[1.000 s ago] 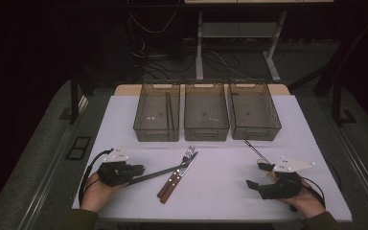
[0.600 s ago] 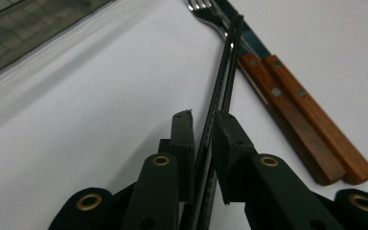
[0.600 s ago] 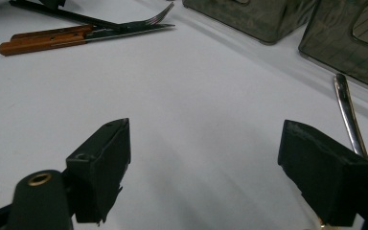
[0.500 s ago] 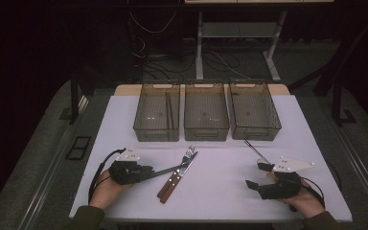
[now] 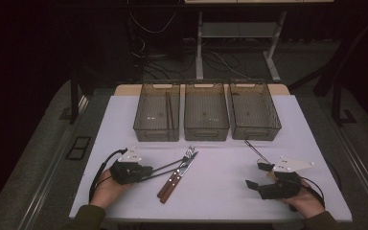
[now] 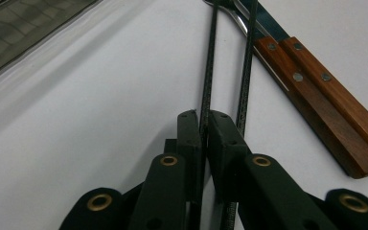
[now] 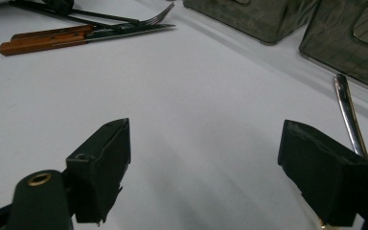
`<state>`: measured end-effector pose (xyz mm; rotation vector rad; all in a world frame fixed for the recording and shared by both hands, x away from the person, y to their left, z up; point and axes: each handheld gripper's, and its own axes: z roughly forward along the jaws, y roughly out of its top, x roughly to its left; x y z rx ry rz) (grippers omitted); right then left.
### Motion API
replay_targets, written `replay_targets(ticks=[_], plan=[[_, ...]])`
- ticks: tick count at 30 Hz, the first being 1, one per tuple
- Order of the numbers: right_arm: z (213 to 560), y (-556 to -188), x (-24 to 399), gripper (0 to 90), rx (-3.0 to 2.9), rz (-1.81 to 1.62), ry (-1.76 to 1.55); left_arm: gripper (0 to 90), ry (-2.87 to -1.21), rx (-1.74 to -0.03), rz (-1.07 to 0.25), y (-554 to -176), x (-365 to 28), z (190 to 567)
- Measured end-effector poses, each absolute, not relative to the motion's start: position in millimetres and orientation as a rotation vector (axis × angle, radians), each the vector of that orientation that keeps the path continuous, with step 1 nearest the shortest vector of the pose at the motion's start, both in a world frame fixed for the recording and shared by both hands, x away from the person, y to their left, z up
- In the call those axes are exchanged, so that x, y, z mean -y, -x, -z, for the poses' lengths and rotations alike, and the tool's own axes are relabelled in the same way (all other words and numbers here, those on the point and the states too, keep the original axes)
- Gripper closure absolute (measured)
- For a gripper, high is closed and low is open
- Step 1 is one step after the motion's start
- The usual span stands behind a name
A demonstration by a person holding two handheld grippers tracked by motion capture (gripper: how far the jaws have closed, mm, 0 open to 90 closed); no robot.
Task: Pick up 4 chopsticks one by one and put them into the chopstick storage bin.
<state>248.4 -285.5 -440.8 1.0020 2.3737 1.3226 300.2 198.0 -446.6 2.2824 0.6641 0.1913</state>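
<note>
Two thin black chopsticks (image 5: 166, 167) lie at the front left of the white table (image 5: 220, 191), their far ends by the fork and knife. My left gripper (image 5: 148, 171) is shut on one chopstick (image 6: 212, 57); its jaws have just been closing on it. The second chopstick (image 6: 247, 57) runs past the outside of one jaw, not pinched. In the left gripper view my left gripper (image 6: 203, 120) shows the pads pressed on the thin rod. My right gripper (image 5: 256, 175) rests at the front right, open and with nothing between its fingers (image 7: 103, 158).
A fork and a knife with wooden handles (image 5: 168, 184) lie side by side mid-table. A slim metal stick (image 5: 256, 151) lies just beyond the right gripper. Three clear bins (image 5: 206, 112) stand in a row at the back; the left one holds brown sticks (image 5: 169, 108).
The left gripper has edged to the right, toward the fork and knife, with the chopstick. The right gripper has stayed where it was.
</note>
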Motion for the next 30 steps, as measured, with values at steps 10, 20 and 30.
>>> replay_targets(ticks=[10,20,30], plan=[[440.7,-248.0,284.4,18.9,-2.372,-1.322,-0.997,85.3,-2.293,-0.631,-0.202,-301.6,-198.6,446.5],[439.9,-247.7,284.2,17.3,-2.362,-1.342,-0.988,85.5,-2.269,-0.650,-0.207,-302.7,-201.0,445.5],[443.1,-253.9,277.9,11.7,-2.335,-1.333,-1.024,85.5,-2.239,-0.676,-0.216,-302.4,-205.3,440.2]])
